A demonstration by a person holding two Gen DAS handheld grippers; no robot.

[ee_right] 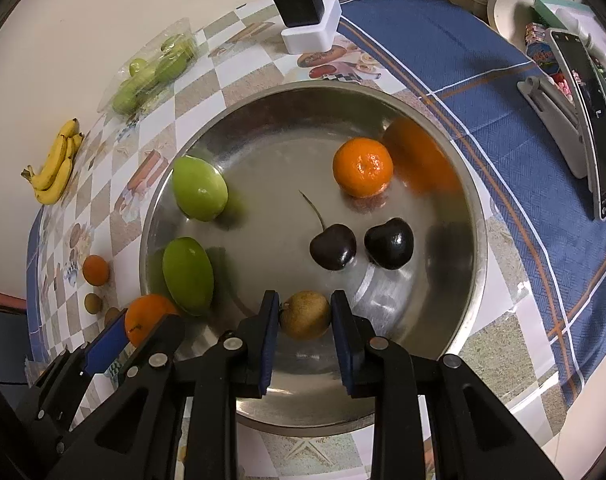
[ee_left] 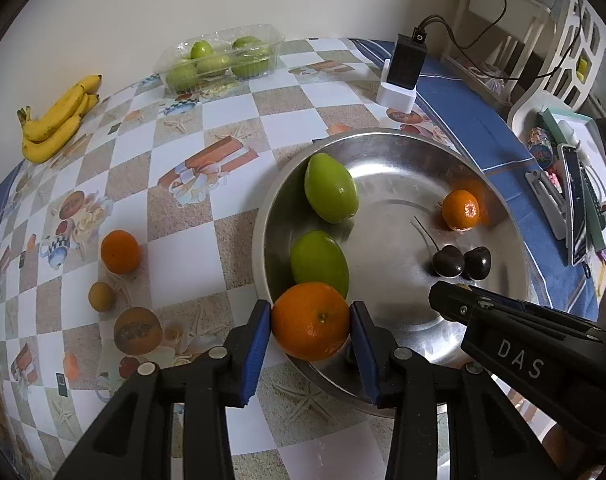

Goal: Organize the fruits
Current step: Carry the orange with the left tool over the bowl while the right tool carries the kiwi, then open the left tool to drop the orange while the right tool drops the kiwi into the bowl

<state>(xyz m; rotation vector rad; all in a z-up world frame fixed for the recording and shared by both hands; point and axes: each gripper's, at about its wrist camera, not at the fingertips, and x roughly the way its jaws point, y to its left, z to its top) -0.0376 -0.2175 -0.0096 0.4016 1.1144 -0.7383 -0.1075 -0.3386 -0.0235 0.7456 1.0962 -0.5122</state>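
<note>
While both tools hang over the steel bowl (ee_right: 479,240), each is closed on a fruit. The left hand-held gripper (ee_left: 310,322) clamps a large orange (ee_left: 311,320) between its blue ribbed pads, at the bowl's rim at about 7 o'clock in the right wrist view. The right hand-held gripper (ee_right: 305,316) is closed on a small brownish-yellow round fruit (ee_right: 306,314), dull-skinned, at 6 o'clock just above the bowl's floor.

Bowl: round, shallow, polished metal, reflective. Inside it, in the right wrist view:
- two smooth green oval fruits (ee_right: 199,188) at 9 and 8 o'clock, near each other;
- one mandarin (ee_right: 363,167), dimpled skin, at 1 o'clock, mirrored in the wall;
- two glossy dark cherries (ee_right: 334,246) near centre, side by side, one with a thin stem.

Counter (ee_left: 207,240): glossy checked oilcloth, printed motifs, blue border. On it, in the left wrist view:
- another orange (ee_left: 120,251) and a small tan round fruit (ee_left: 101,297) at 9 o'clock of the bowl;
- a bunch of bananas (ee_left: 57,120) at 10 o'clock by the wall;
- a clear plastic tray of green fruits (ee_left: 219,60) at 11 o'clock;
- a black block on a white base (ee_left: 403,68) at 1 o'clock.
</note>
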